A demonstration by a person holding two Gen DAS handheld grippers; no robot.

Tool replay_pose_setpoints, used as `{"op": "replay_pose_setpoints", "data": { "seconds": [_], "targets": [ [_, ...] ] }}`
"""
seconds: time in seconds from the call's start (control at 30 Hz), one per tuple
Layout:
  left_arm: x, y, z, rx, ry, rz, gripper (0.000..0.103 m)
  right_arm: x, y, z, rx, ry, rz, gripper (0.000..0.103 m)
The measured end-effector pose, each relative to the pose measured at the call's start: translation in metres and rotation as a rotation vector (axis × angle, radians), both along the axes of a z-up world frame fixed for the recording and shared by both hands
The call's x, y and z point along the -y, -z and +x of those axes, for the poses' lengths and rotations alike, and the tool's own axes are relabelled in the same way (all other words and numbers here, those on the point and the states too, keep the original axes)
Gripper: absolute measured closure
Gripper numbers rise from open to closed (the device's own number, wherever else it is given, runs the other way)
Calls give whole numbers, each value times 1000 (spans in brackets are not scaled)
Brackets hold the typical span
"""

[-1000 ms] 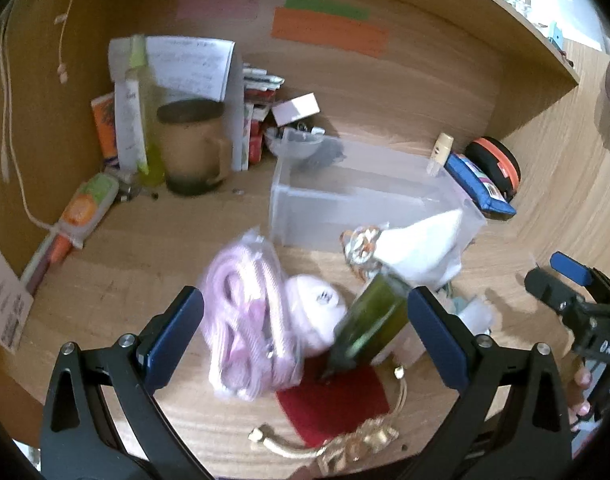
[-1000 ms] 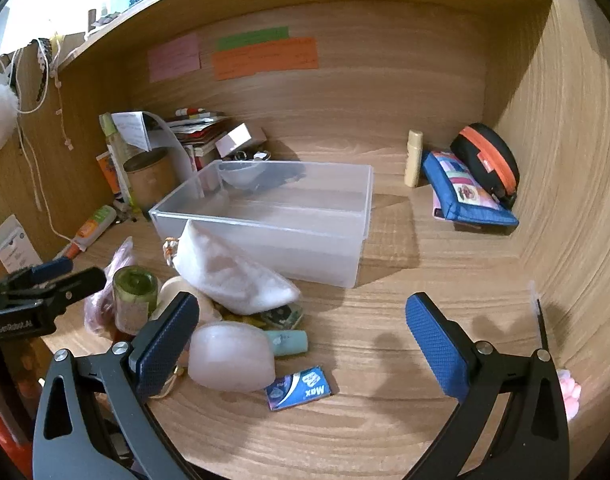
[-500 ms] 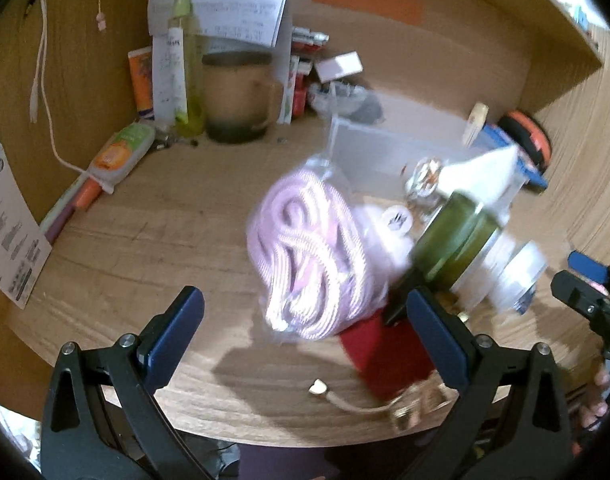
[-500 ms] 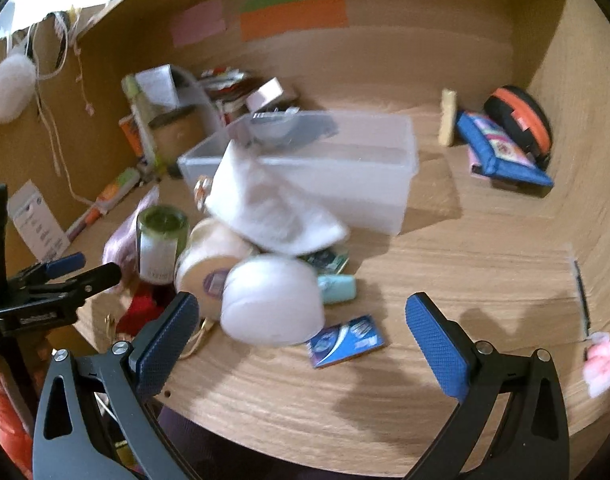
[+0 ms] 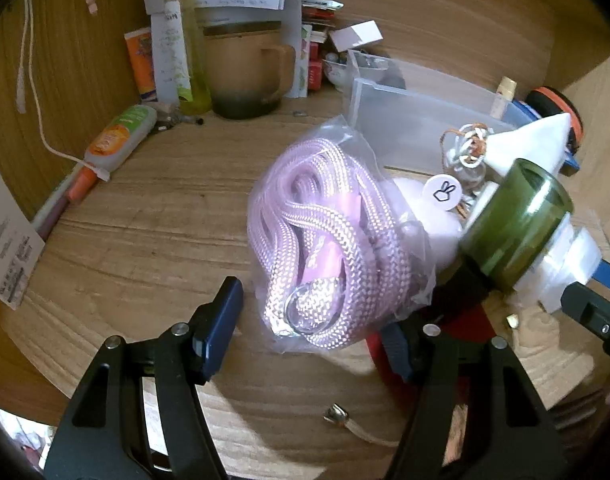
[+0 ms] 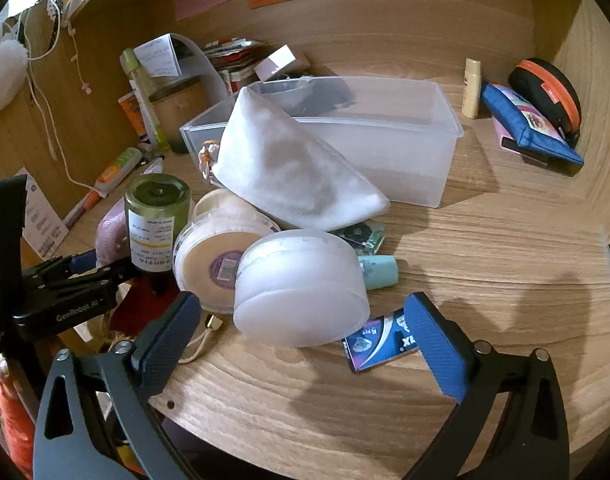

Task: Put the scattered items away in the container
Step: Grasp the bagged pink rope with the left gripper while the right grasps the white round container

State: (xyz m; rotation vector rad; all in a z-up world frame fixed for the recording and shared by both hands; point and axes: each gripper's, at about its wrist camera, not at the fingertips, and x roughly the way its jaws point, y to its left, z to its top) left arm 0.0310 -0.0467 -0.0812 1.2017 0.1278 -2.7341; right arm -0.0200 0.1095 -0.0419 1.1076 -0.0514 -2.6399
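A clear plastic container (image 6: 385, 128) stands at the back of the wooden desk; it also shows in the left wrist view (image 5: 409, 120). In front of it lies a pile: a bag of pink rope (image 5: 325, 248), a green jar (image 6: 157, 220), a round white tub (image 6: 301, 288), a tape roll (image 6: 213, 260), a white cloth pouch (image 6: 285, 168) and a blue packet (image 6: 381, 344). My left gripper (image 5: 311, 332) is open, its jaws on either side of the near end of the rope bag. My right gripper (image 6: 301, 344) is open, just in front of the white tub.
A brown mug (image 5: 245, 76), a spray bottle (image 5: 185, 40) and papers crowd the back left. A blue pouch (image 6: 529, 128) and an orange-trimmed black case (image 6: 549, 92) lie at the back right. A red cloth (image 5: 389, 356) and a cord (image 5: 357, 428) lie near the desk's front edge.
Both grippers have moved forward and down toward the pile. The left jaws have narrowed around the rope bag. The right gripper now sits close to the white tub.
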Motion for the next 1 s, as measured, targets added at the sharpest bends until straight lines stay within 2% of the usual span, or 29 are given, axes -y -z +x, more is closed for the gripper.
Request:
{"op": "replay_pose_setpoints", "data": {
  "seconds": [0.13, 0.2, 0.23, 0.27, 0.5, 0.73, 0.9, 1.0],
  "targets": [
    [-2, -4, -2, -16, -42, -63, 38, 7, 0, -2, -11, -4, 35, 21],
    [-1, -7, -2, -27, -63, -78, 44, 8, 1, -3, -11, -12, 40, 32],
    [0, -9, -3, -31, -69, -85, 52, 9, 1, -4, -9, -13, 43, 34],
    [1, -10, -4, -37, -75, -92, 56, 9, 2, -5, -10, -10, 49, 40],
    [17, -27, -8, -93, -102, -84, 65, 6, -1, -5, -25, -15, 33, 40],
    [33, -47, -10, -127, -24, 45, 73, -2, -20, -1, -88, -21, -12, 40],
    [33, -66, -8, -155, 25, 87, 75, -10, -37, -2, -128, -6, -20, 40],
    [30, -75, -6, -177, 35, 67, 75, -16, -46, -5, -148, 1, -30, 40]
  ]
}}
